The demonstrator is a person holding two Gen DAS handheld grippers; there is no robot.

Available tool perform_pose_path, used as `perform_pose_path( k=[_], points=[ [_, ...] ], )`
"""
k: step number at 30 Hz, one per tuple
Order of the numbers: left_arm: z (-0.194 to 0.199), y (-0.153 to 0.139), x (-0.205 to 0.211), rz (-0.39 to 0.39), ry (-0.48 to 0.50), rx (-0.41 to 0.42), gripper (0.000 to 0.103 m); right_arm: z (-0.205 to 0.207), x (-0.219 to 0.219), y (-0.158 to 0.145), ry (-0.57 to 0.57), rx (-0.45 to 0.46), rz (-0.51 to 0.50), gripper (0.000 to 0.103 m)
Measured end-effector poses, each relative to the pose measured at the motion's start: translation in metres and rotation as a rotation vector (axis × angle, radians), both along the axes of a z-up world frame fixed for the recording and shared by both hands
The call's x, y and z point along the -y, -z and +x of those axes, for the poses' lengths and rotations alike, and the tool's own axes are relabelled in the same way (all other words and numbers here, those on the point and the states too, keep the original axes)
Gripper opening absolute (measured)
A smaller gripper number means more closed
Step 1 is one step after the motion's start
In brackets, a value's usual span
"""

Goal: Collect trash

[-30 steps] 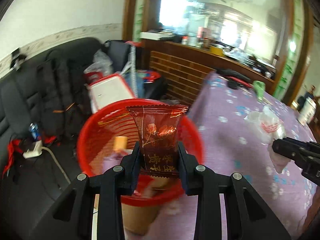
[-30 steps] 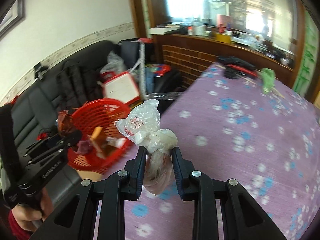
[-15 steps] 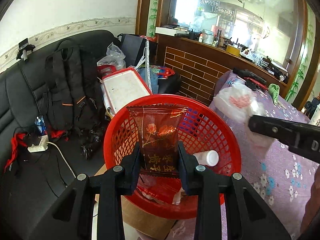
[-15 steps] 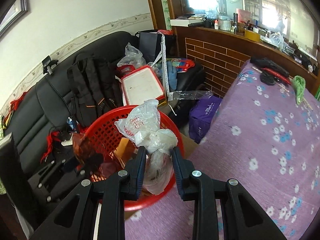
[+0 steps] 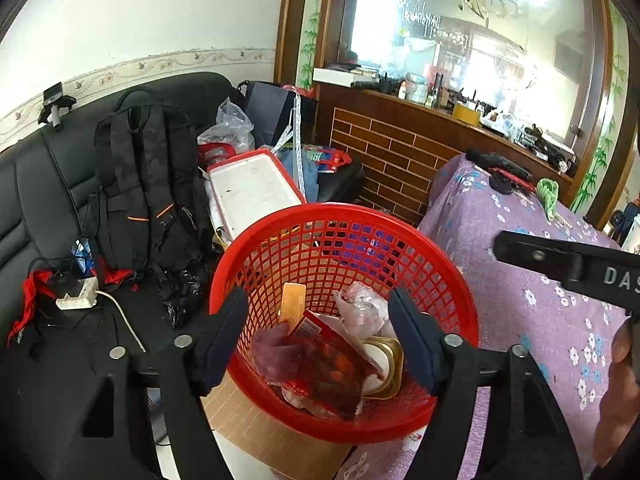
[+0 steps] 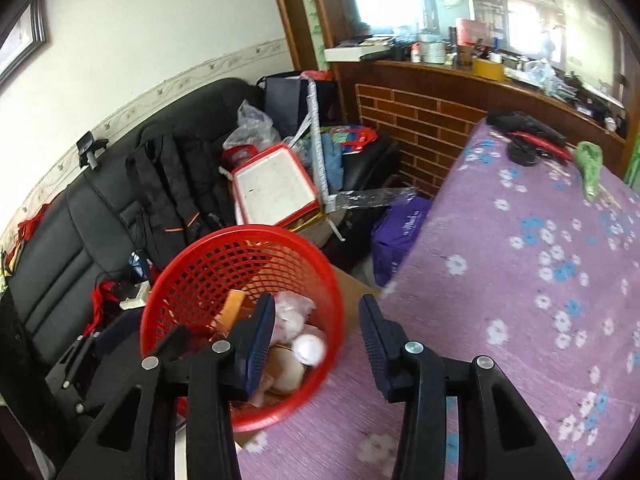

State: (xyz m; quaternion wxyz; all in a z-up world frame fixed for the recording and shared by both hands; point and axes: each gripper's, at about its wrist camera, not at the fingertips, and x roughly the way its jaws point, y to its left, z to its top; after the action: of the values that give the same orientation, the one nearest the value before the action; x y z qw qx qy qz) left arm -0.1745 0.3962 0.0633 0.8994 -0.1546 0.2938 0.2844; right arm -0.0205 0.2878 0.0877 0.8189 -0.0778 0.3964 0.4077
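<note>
A red mesh basket (image 5: pixel 440 264) (image 6: pixel 188 264) stands beside the purple flowered table (image 5: pixel 532 320) (image 6: pixel 520 260). Inside it lie a dark red snack wrapper (image 5: pixel 332 368), a crumpled plastic bag (image 5: pixel 360 308) (image 6: pixel 290 312), a white bottle (image 6: pixel 308 350) and other scraps. My left gripper (image 5: pixel 318 340) hangs over the basket, its jaws opening with nothing gripped between them. My right gripper (image 6: pixel 316 340) sits at the basket's table-side rim, jaws also opening and holding nothing. The right gripper's arm (image 5: pixel 568 264) shows at the right of the left wrist view.
A black sofa (image 5: pixel 52 200) holds a black backpack (image 5: pixel 148 188), a white red-rimmed tray (image 5: pixel 252 192), bags and a white power strip (image 5: pixel 76 300). A cardboard box (image 5: pixel 272 432) sits under the basket. A purple bag (image 6: pixel 396 232) lies by the table. A brick-faced counter (image 6: pixel 424 120) stands behind.
Both grippers opened. The snack wrapper left the left gripper and the plastic bag left the right one; both now lie in the basket. The right gripper moved over toward the basket.
</note>
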Motion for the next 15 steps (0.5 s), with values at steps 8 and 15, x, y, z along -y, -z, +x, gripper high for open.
perform_pose_path(
  k=[8,15],
  points=[
    [-0.009,-0.012,0.031,0.107,-0.046,0.006,0.095,-0.010,0.052,-0.001,0.061,0.040,-0.007,0.070],
    [-0.013,-0.016,0.059,0.185,-0.074,-0.014,0.098,-0.024,0.087,0.008,0.083,0.060,-0.025,0.077]
  ],
)
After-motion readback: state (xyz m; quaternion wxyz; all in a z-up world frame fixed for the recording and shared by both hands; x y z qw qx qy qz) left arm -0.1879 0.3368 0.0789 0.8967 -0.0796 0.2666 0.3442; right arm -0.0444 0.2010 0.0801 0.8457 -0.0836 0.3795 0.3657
